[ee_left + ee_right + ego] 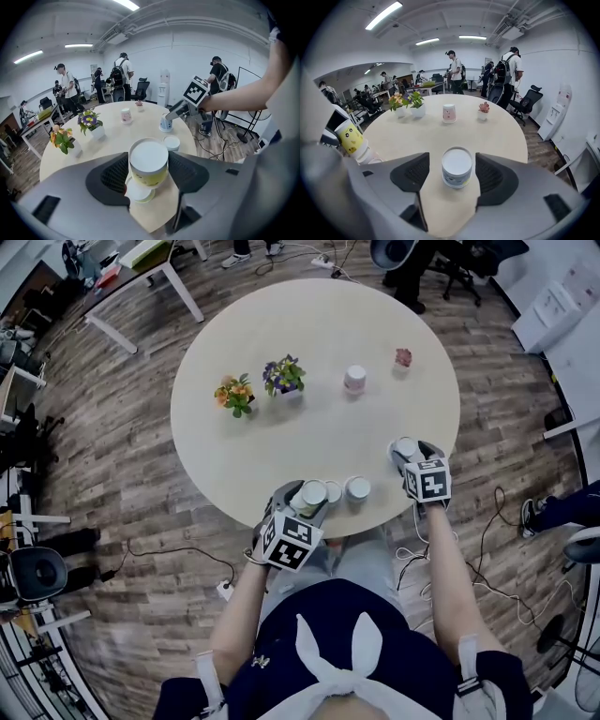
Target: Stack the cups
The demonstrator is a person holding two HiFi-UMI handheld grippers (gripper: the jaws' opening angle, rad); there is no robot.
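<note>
A: Pinching the yellow cup (148,161) with the left tongs (149,174), bottom up, right over a white cup (139,193) at the near edge of the bench (281,446). Hard to tell whether nested yet or just above.

B: Straddling the blue-printed cup (457,168) with the right tongs (457,177), spread wide, clear of its wall on both sides. Standing bottom up on the bench, not gripped yet.

A: Looks like the pick-up step on the right, then, with stacking under way on the left.

B: Calls for closing squarely on the wall, gently, to avoid tipping or crushing.

A: Then lifting clear, carrying over toward the left pile, and lining up rim over base before lowering.

B: Also leaving a second white cup (171,142) beside the pile, and a pink cup (355,379) far across by the flowers (283,376), both ungripped.

A: Probably around the middle of the job, judging by that.
</note>
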